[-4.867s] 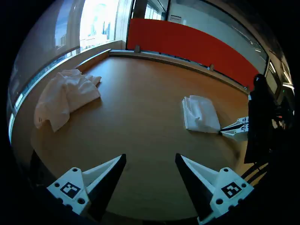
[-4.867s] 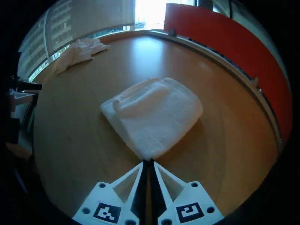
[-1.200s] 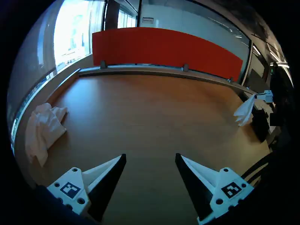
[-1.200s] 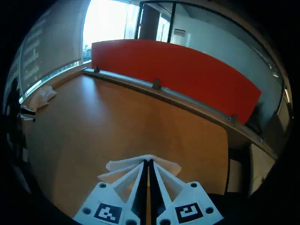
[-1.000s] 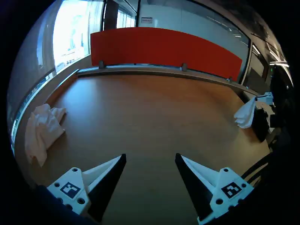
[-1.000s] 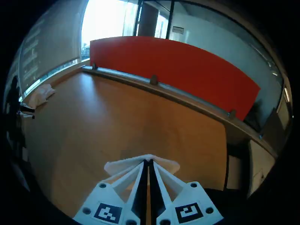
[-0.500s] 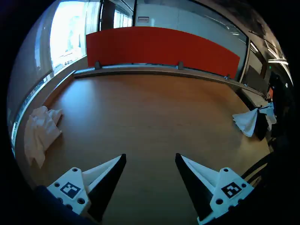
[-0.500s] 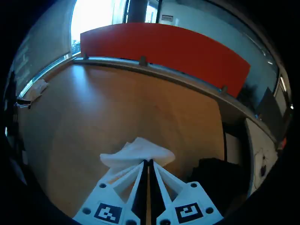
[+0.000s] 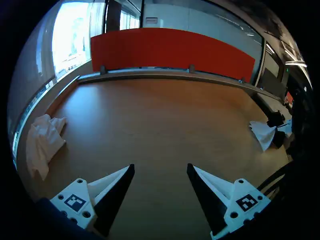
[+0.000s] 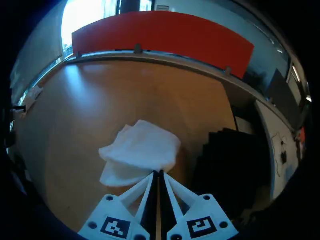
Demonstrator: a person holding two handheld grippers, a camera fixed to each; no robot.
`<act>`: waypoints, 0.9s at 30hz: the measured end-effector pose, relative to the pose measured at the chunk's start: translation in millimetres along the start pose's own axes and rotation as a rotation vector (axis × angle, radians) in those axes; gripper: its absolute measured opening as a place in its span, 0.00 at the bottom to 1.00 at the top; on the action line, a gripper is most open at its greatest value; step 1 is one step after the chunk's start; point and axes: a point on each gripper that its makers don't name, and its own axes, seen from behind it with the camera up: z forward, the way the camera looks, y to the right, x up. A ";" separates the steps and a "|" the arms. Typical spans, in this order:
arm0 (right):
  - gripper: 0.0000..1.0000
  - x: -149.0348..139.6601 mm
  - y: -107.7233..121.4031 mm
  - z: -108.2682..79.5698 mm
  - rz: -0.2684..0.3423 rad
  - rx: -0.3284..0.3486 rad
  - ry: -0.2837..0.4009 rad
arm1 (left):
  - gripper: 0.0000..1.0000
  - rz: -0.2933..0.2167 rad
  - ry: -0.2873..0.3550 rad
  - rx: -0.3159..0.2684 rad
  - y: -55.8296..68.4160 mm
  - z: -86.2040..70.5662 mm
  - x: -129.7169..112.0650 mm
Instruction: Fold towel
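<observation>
A folded white towel point(image 10: 140, 154) hangs from the tips of my right gripper point(image 10: 159, 173), which is shut on its near corner, just above the wooden table point(image 10: 100, 96) by the right edge. In the left gripper view that same folded towel point(image 9: 264, 135) droops at the far right of the table. A crumpled white towel point(image 9: 42, 140) lies at the table's left edge, and it is small and far off as the crumpled towel point(image 10: 34, 93) in the right gripper view. My left gripper point(image 9: 160, 173) hovers open over the near part of the table, holding nothing.
A red partition point(image 9: 172, 48) runs along the table's far edge, with a raised rail point(image 9: 160, 74) in front of it. A dark bulky object point(image 10: 230, 168) stands just off the table's right edge. Bright windows point(image 9: 74, 36) line the left side.
My right gripper has lifted the folded towel off the table, carried it toward the right edge and tipped downward, so the towel now droops. The left gripper has barely moved and stays open.
</observation>
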 end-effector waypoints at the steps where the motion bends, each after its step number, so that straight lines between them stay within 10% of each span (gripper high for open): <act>1: 0.02 -4.0 1.5 0.9 0.007 -0.004 -0.007 | 0.97 0.000 0.000 0.001 -0.7 -0.3 -0.1; 27: 0.02 -87.6 15.1 16.0 0.081 -0.066 -0.161 | 0.97 0.007 -0.004 0.018 -10.8 -3.5 -2.8</act>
